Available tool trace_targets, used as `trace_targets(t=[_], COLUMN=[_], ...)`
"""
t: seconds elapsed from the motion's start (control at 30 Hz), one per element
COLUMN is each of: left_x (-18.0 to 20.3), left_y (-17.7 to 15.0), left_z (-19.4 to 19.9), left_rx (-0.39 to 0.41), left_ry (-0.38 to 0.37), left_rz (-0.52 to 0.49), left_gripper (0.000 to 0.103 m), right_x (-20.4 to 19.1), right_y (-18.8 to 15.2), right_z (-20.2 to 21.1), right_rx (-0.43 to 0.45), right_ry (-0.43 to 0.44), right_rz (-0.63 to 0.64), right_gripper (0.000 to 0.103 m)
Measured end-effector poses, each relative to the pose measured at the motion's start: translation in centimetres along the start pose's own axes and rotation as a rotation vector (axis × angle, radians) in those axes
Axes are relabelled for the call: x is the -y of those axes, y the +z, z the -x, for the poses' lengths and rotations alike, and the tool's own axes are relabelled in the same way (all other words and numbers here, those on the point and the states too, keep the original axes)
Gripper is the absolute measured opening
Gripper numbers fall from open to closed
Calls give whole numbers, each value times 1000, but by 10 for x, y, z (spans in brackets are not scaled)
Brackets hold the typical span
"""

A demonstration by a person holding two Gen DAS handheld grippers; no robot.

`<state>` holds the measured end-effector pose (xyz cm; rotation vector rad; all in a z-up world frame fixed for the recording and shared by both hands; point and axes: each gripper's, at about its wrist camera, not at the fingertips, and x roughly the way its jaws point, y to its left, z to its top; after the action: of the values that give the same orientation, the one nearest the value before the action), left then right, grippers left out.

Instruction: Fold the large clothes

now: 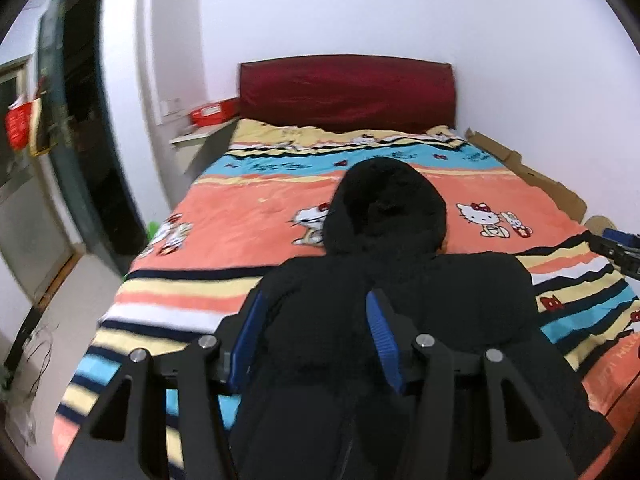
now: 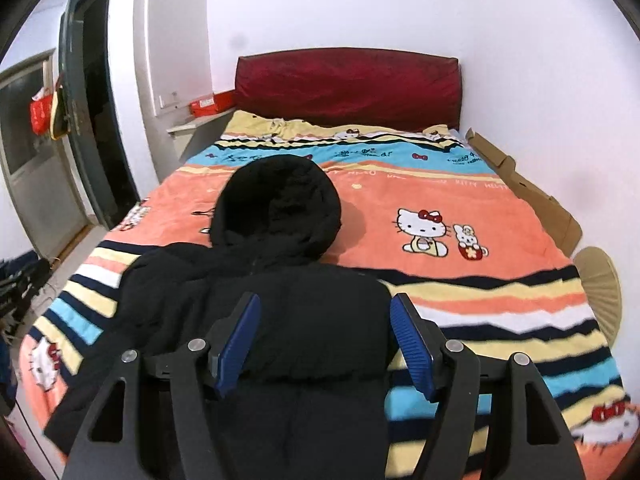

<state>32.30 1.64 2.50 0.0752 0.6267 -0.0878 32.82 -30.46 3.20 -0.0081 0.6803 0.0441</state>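
My left gripper point(image 1: 316, 336) and right gripper point(image 2: 324, 340) hang parted, empty. The black hooded coat point(image 2: 288, 304) lies ahead below both, hood point(image 2: 280, 204) pointing away toward the headboard point(image 2: 348, 84).

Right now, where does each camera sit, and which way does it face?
Left wrist: on the left gripper, over the black jacket, facing the red headboard; the right gripper's tip shows at the right edge.
Right wrist: on the right gripper, over the jacket's right side, facing likewise.
Shared: jacket, striped blanket, headboard.
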Motion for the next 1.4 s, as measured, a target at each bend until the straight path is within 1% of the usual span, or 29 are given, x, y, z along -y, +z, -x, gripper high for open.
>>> trace_targets(t=[0.1,0.27,0.37,0.47,0.53,0.6,0.63,0.67,0.73,0.9,0.97,1.03,1.1,1.17,1.2,1.3,1.4], left_x=[14,39,46,44,41,39,39,39,42,44,45,42,41,43,42,40,43], left_y=[9,7,-3,-17,-34,-51,-59,-65,-74,-79,-75,-73,-74,-83,-89,-97,-98], left_z=[-53,-134,-181,-211,-226,-233,-234,-234,-231,-216,-198,-183,-177,-185,-191,-201,-205], left_rx=[-21,-84,-131,-167,-197,-214,-219,-223,-228,-260,-229,-198,-184,-210,-225,-227,-232], left_ry=[-26,-81,-101,-101,-95,-92,-96,-101,-93,-80,-78,-95,-102,-102,-111,-126,-114], left_rz=[-19,-56,-58,-35,-30,-49,-52,-51,-63,-80,-84,-66,-48,-48,-39,-16,-25], left_gripper=[51,51,51,51,51,51,56,59,60,60,60,60,60,61,61,64,65], right_x=[5,11,14,15,13,10,8,7,6,7,7,10,12,9,7,4,4], right_y=[8,10,4,-6,-21,-38,-50,-59,-72,-79,-78,-76,-76,-78,-83,-94,-98], right_z=[-43,-118,-156,-185,-205,-219,-227,-230,-229,-218,-208,-193,-183,-180,-184,-196,-205], right_rx=[-10,-42,-70,-102,-141,-179,-207,-217,-207,-252,-261,-232,-199,-186,-195,-211,-226], right_ry=[1,-12,-12,-8,5,15,20,30,35,38,29,34,38,42,39,46,52], right_rz=[6,-2,-13,-20,-26,-25,-26,-33,-41,-54,-46,-59,-74,-76,-65,-64,-72], right_gripper=[67,67,67,67,67,69,70,70,70,70,70,71,71,72,72,74,75])
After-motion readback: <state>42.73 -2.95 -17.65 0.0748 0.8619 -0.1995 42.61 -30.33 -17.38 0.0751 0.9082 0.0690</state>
